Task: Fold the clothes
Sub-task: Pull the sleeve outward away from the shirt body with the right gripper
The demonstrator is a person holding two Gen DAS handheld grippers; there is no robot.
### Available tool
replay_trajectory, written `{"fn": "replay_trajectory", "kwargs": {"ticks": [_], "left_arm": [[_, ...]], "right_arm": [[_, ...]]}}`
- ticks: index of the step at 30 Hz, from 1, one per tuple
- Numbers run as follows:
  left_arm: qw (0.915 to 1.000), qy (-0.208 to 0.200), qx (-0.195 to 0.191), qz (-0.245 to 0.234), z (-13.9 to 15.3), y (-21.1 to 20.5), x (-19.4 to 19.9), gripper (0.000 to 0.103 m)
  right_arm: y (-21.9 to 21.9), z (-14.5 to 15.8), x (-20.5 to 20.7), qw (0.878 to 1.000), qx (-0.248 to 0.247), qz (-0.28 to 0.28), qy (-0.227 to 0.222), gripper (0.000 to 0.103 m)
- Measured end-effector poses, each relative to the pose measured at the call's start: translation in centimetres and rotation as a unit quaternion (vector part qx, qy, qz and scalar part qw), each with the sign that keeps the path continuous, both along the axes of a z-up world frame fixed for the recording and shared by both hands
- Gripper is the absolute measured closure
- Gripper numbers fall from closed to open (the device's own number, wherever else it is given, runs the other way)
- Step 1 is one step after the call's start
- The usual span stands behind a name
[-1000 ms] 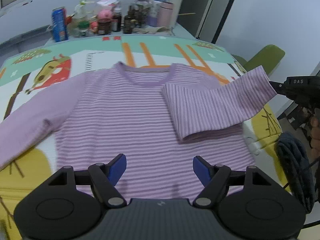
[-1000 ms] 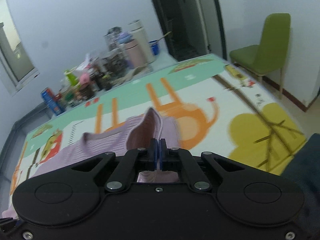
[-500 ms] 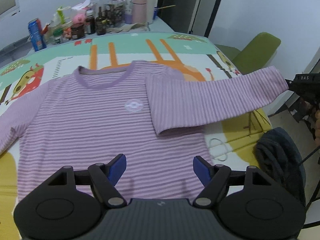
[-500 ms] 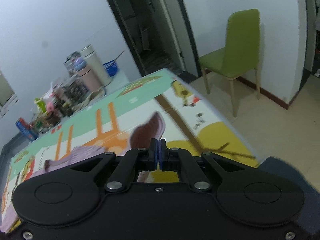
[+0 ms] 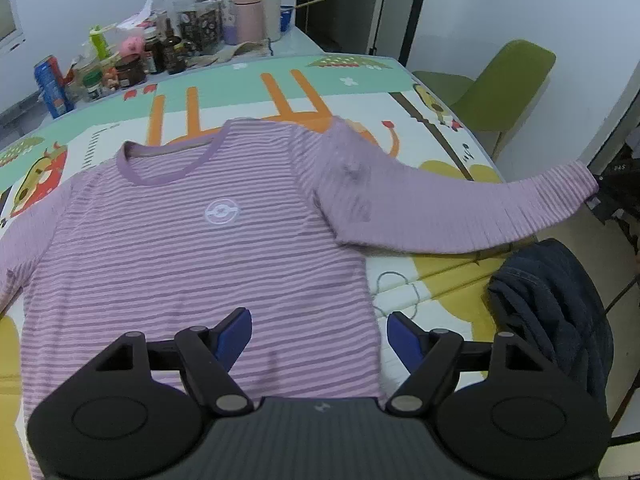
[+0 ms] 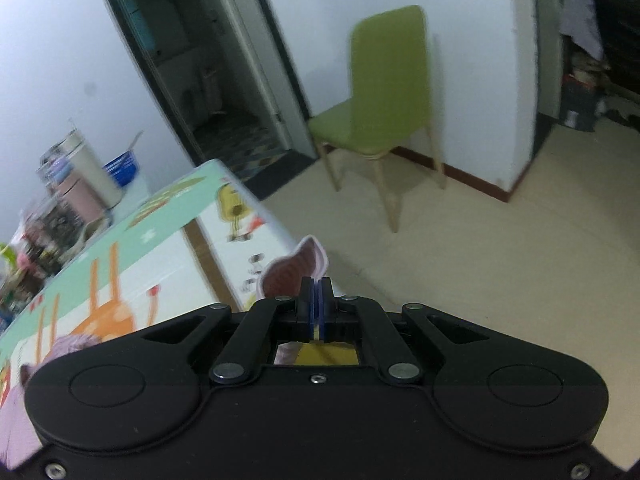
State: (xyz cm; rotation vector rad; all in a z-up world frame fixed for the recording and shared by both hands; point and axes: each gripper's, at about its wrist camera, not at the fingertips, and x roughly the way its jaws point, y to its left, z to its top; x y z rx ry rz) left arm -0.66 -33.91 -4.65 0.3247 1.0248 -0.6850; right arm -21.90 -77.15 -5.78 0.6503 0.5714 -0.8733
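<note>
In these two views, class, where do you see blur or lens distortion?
Left wrist view: the held-out sleeve is smeared, the shirt body sharp, and the doorframe bends at the fisheye edge. Right wrist view: the green chair and mat are motion-blurred; the right gripper stays crisp.

One striped shirt (image 5: 208,248), one green chair (image 5: 500,84), one dark garment (image 5: 560,300), perhaps a dozen blurred bottles and jars (image 5: 172,40)

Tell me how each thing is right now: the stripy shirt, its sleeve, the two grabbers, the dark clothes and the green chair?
Striped shirt: lying flat, front up, not folded.
Sleeve: stretched out past the table edge, cuff pinched.
Left gripper: open, holding nothing, above the hem.
Right gripper: shut on the cuff.
Dark clothes: crumpled heap.
Green chair: upright, nobody on it.
</note>
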Motion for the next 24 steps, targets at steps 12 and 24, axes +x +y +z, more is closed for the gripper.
{"fn": "replay_trajectory", "kwargs": {"ticks": [12, 24], "left_arm": [[0.9997, 0.007, 0.008, -0.021, -0.8, -3.0, -1.0, 0.026], [0.9995, 0.014, 0.01, -0.028, -1.6, -3.8, -1.4, 0.026]], "right_arm": [[-6.1, -1.9, -8.3, 0.994, 0.005, -0.108, 0.021, 0.102], [-3.3, -0.8, -5.7, 1.0, 0.022, -0.016, -0.008, 0.097]]}}
